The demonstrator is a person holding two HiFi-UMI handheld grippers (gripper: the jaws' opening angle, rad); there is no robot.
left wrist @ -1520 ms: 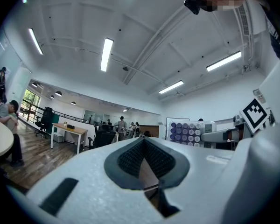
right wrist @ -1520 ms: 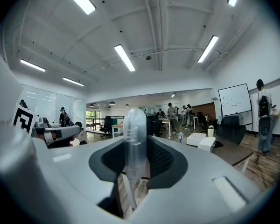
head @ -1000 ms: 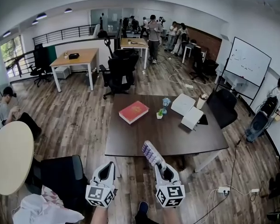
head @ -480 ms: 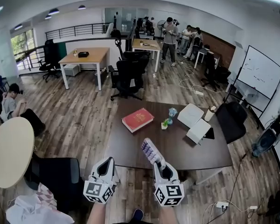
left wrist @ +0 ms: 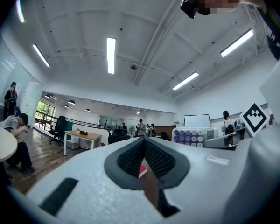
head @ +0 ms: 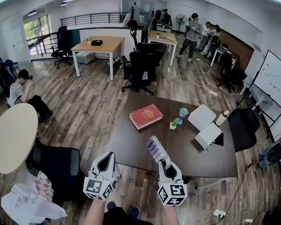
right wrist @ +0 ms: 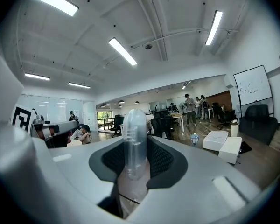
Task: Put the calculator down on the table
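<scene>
Head view, lower middle of frame: right gripper (head: 165, 161) was clenched on the calculator (head: 157, 149). The calculator stuck out past the jaws, tilted toward the upper left, its rows of pale purple keys showing. It was held in the air and showed against the near edge of the dark brown table (head: 145, 149), not lying on it. In the right gripper view it appeared edge-on, a pale narrow strip standing between the two black pads, both pressing its sides.

Left gripper (head: 108, 156) sat at lower left of centre, just beside the right one. Its jaws were closed tip to tip with nothing between them; in the left gripper view only a slice of the table and a red corner showed through the gap behind the tips.

On the table, further up the frame:
- red book (head: 145, 116) left of centre, lying flat
- small potted plant (head: 173, 125) and a blue item (head: 183, 112) near the middle – the blue item too small to identify
- two white boxes (head: 202, 117) toward the right, one just below the other
- a cup (head: 221, 118) at the right edge

A black chair (head: 61, 165) stood at lower left, beside a pale round table (head: 11, 137). A group of people (head: 201, 32) stood at the upper right, well apart from the table.
</scene>
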